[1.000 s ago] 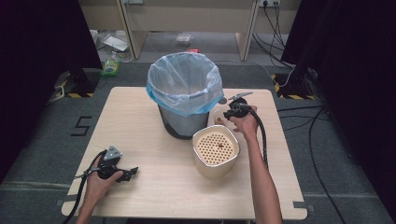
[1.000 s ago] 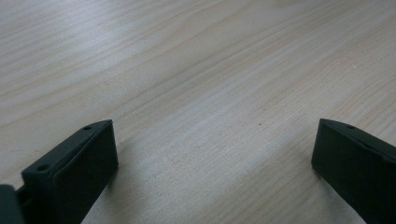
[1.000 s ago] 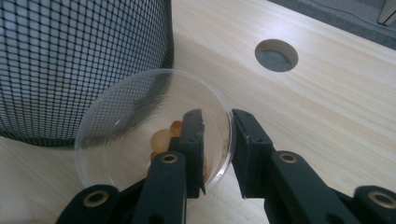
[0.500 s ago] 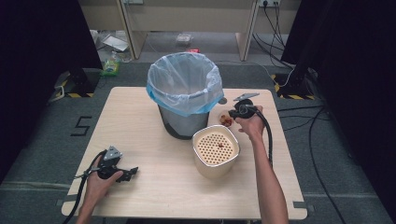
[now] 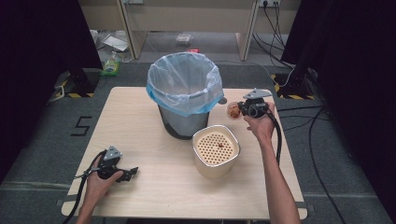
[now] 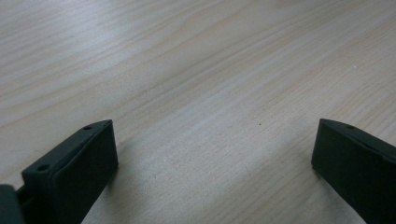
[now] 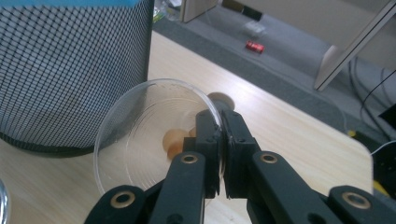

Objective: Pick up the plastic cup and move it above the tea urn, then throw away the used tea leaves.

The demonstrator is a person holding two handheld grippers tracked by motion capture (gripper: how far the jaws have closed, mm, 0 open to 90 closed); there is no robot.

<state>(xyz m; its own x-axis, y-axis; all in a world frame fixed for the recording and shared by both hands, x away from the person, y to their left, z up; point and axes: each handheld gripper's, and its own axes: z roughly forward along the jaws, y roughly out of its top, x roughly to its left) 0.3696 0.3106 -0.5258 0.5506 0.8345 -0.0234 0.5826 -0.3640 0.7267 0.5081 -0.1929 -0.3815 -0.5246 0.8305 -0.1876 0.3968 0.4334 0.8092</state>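
Right of centre in the high view, the right gripper (image 5: 239, 110) pinched a clear cup's (image 7: 154, 135) thin rim; tilted, its orange bits (image 7: 173, 141) could spill short of the bin (image 5: 184, 81). The left gripper (image 5: 130, 171) rested wide open.

Grey floor (image 5: 42, 140), black curtains (image 5: 37, 42), cabinet (image 5: 187, 18) behind.

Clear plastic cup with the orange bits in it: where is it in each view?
High view: the clear plastic cup is right of centre, at the right gripper, beside the mesh bin with a blue-edged bag.
Right gripper view: cup at centre, its rim pinched by the jaws.
Left gripper view: not in it, just bare wooden tabletop.
Shared landmark: the mesh bin.
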